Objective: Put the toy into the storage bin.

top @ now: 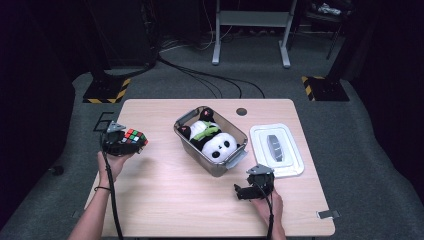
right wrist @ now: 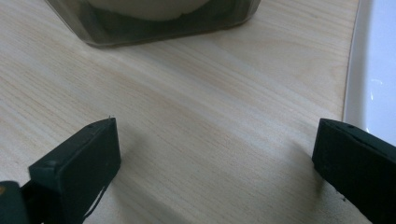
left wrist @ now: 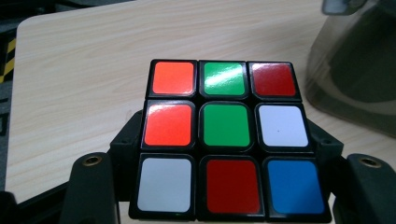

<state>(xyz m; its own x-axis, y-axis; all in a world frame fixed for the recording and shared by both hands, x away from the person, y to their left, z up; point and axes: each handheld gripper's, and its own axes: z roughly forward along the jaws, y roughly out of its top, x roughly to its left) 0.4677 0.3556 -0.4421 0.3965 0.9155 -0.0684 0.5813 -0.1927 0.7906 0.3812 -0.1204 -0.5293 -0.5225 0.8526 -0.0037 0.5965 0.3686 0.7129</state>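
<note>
You are clamping the Rubik's cube (left wrist: 226, 140) in the left gripper (top: 131, 142); carry it level over the panda bin (top: 212, 161), keeping the right gripper (right wrist: 215, 168), jaws apart, clear.

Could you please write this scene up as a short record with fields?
left gripper: shut on cube, raised above table
right gripper: open, holding nothing, low over table
box: open, mid-table, panda inside
lid: flat on table, right of box
</note>
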